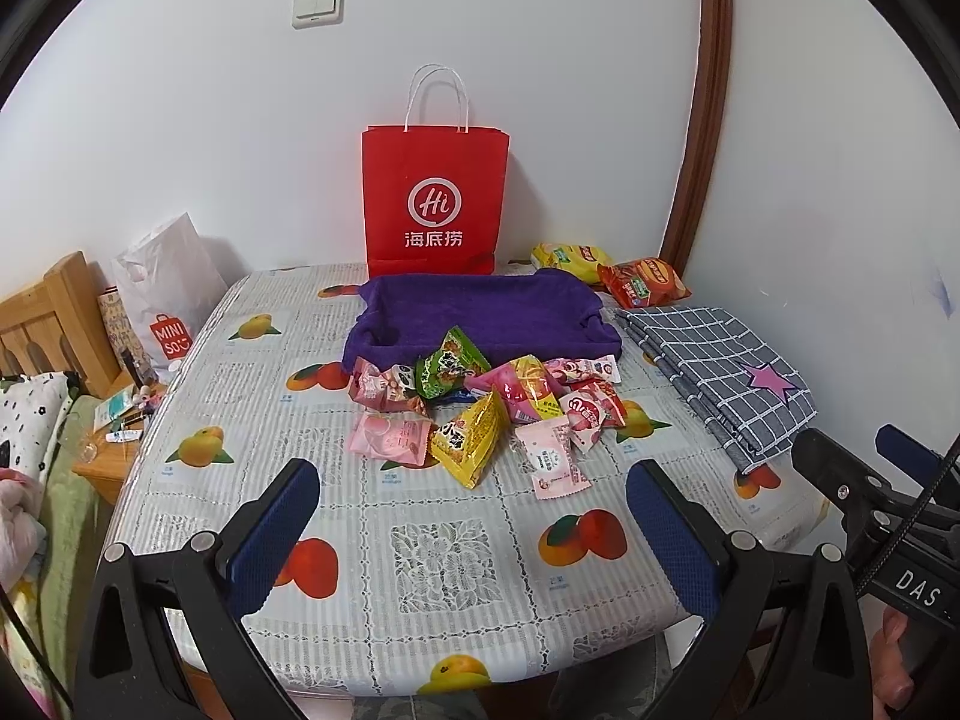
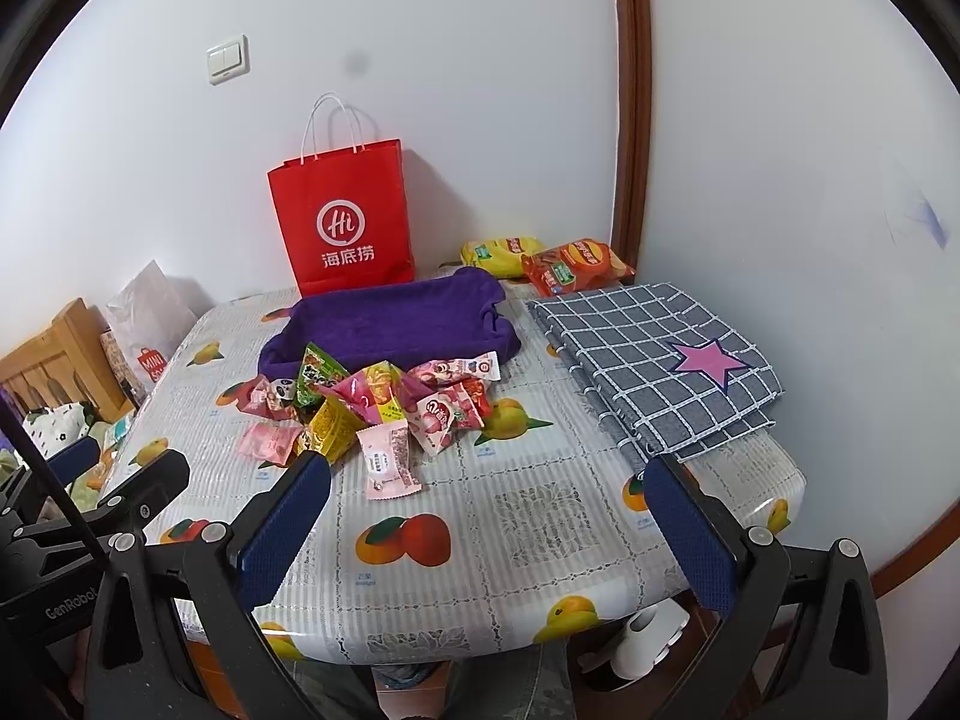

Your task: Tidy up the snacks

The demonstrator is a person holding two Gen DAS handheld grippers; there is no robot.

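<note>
Both your claws hang wide and empty over the near edge of the table (image 1: 456,564): the left gripper (image 1: 474,516) with its blue pads (image 1: 270,540) spread well apart, the right gripper (image 2: 486,516) likewise, nothing between either pair of fingers. Ahead of you, mid-table, lies the snack pile (image 1: 480,402) — a loose heap of small packets resting on the fruit-print cloth, apart from both claws. A green packet (image 1: 450,363) stands tilted at the back of the heap, leaning against the front wall of the purple tray (image 1: 480,306); a yellow packet (image 1: 471,438) sits propped toward the front, a pale pink packet (image 1: 555,462) lies flat nearest you, and another pink packet (image 1: 390,435) lies at the heap's left side. The tray, lined in purple fabric, sits just behind the pile with nothing visible inside it. Behind the tray a red bag (image 1: 435,198) with white handles stands upright against the wall. To its right, near the table's far corner, a yellow chip bag (image 1: 567,258) and an orange chip bag (image 1: 648,282) lie touching each other. A folded checked cloth (image 1: 720,372) with a pink star covers the table's right side — in your right wrist view its near corner shows just beyond your right finger. Off the table's left edge, a white bag (image 1: 165,294) leans by a wooden bed frame (image 1: 54,324). Your right gripper shows at the right of the left wrist view, beside the table, with fingers of your hand (image 1: 894,660) showing beneath it.
</note>
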